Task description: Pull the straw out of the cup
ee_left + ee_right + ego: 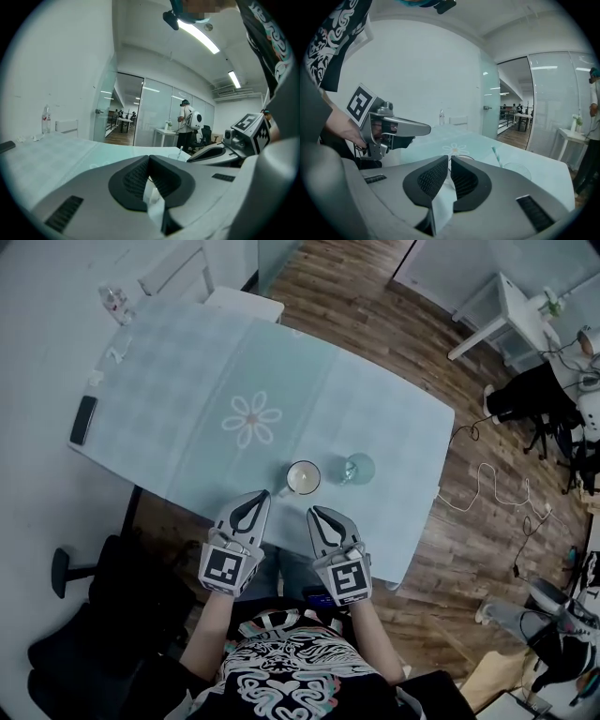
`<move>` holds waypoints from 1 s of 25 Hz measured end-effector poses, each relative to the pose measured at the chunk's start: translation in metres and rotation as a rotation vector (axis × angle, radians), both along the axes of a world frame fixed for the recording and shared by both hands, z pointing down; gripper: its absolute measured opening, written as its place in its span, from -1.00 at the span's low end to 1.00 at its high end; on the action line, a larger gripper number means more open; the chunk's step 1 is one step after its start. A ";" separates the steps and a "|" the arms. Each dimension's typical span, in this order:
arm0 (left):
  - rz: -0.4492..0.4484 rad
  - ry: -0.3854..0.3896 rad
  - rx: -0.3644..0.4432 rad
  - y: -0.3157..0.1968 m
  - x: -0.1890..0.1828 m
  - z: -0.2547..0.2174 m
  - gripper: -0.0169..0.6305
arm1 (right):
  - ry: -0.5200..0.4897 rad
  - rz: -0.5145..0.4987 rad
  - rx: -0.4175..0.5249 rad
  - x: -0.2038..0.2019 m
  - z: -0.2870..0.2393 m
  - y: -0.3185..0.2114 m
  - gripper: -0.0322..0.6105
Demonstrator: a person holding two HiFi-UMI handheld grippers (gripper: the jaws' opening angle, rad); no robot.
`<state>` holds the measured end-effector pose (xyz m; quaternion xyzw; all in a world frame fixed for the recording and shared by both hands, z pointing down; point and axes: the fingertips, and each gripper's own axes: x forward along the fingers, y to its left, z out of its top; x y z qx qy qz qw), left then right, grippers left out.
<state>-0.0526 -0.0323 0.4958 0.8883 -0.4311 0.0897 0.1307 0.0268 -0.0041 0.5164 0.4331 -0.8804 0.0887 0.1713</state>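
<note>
A clear glass cup (358,468) stands near the table's front edge with a white mug (303,477) just left of it. A pale green striped straw (496,156) leans out of the glass (516,170); it also shows as a thin straw (180,151) in the left gripper view. My left gripper (254,495) hovers at the table edge, left of the mug, its jaws meeting at the tip (149,157) with nothing in them. My right gripper (316,512) sits just short of the mug, its jaws (449,157) a narrow slit apart and empty. Neither touches the cup or the straw.
The table (187,381) has a pale teal cloth with a flower print (251,418). A dark phone (83,420) lies at its left edge and a small bottle (114,304) at the far corner. A white chair (246,304) stands behind; cables trail on the wooden floor (487,486) at right.
</note>
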 end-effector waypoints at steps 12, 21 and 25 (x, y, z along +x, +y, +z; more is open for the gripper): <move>0.036 -0.075 -0.020 0.001 0.004 0.025 -0.94 | 0.062 -0.072 -0.025 -0.015 0.018 -0.007 -0.64; 0.066 -0.124 -0.046 0.003 0.014 0.038 -0.94 | 0.124 -0.141 -0.013 -0.024 0.032 -0.009 -0.55; 0.055 -0.129 -0.070 0.002 0.013 0.047 -0.94 | 0.150 -0.169 -0.013 -0.028 0.037 -0.013 -0.48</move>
